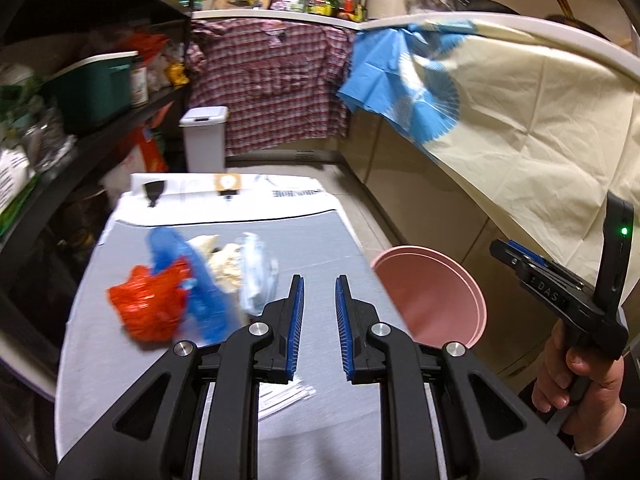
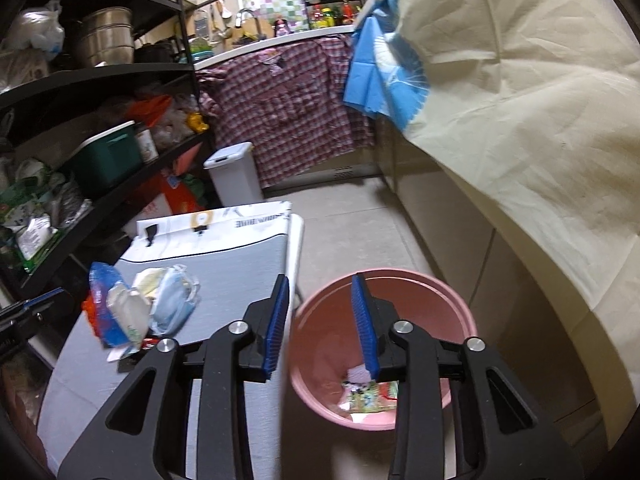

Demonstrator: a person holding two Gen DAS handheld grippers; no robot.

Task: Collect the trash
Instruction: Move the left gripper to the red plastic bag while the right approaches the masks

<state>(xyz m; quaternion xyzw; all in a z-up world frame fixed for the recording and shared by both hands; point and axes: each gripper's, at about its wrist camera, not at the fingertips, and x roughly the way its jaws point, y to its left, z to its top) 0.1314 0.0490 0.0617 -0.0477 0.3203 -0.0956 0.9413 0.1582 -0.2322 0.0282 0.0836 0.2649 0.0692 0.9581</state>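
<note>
Only in the right wrist view, scraps (image 2: 370, 394) inside the pink bin (image 2: 460, 316); both grippers' jaws apart, empty.

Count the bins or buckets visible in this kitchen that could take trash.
2. A pink bucket stands on the floor right of the table, some trash already inside. A white lidded bin stands farther back, before the hanging plaid shirt. Others may be hidden.

Plaid shirt (image 1: 272, 80) hangs from the counter edge. White lidded bin (image 2: 234, 174) stands on the floor below. Green box (image 1: 94, 90) sits on the shelf edge.
</note>
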